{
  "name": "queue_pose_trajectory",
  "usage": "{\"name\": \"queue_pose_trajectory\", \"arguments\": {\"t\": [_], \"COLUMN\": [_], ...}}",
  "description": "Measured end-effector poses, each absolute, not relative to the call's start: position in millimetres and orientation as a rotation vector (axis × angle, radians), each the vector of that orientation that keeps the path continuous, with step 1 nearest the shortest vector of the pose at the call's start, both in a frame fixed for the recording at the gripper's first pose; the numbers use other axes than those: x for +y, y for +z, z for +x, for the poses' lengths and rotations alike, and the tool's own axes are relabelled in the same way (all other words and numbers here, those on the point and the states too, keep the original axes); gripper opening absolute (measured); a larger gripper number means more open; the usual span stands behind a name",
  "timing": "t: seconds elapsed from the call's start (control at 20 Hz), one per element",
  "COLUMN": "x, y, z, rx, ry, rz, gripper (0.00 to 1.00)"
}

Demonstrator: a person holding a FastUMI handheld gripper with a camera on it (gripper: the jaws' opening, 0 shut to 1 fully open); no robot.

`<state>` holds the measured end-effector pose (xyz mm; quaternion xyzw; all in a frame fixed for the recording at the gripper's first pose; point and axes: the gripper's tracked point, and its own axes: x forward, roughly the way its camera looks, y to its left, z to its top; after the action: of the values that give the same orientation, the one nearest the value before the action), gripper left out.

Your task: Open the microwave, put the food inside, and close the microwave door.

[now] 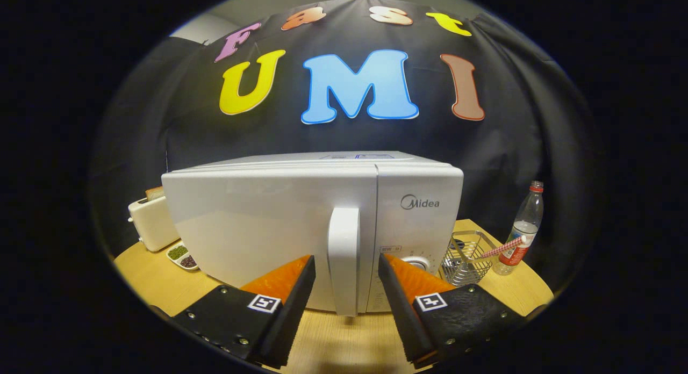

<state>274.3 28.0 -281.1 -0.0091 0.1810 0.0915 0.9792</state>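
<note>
A white microwave (279, 223) stands on the wooden table (338, 342) with its door closed. Its vertical white door handle (344, 258) sits right between my two fingers. My gripper (345, 269) is open, one finger on each side of the handle, with a small gap on either side. Neither finger presses on the handle. No food shows between the fingers.
A white toaster (153, 223) with bread in it stands left of the microwave, and a small dish (181, 256) of beans lies beside it. To the right are a wire basket (467, 256), a striped straw (502, 247) and a clear water bottle (524, 229).
</note>
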Motion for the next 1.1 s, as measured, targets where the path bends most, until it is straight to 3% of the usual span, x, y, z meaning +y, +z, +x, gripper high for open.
{"name": "queue_pose_trajectory", "arguments": {"t": [0.05,0.1,0.15,0.3,0.4,0.65,0.7,1.1], "x": [28,25,25,25,26,28,28,29], "y": [-283,-284,-283,-278,-280,-284,-280,-282], "z": [276,277,277,271,274,272,270,270], "rx": [0.372,0.37,0.368,0.373,0.384,0.432,0.43,0.47], "ry": [0.179,0.166,0.166,0.17,0.151,0.142,0.155,0.189], "rz": [-0.02,-0.03,-0.028,-0.006,-0.024,-0.005,-0.008,-0.025], "gripper": [0.76,0.69,0.54,0.53,0.28,0.21,0.12,0.08]}}
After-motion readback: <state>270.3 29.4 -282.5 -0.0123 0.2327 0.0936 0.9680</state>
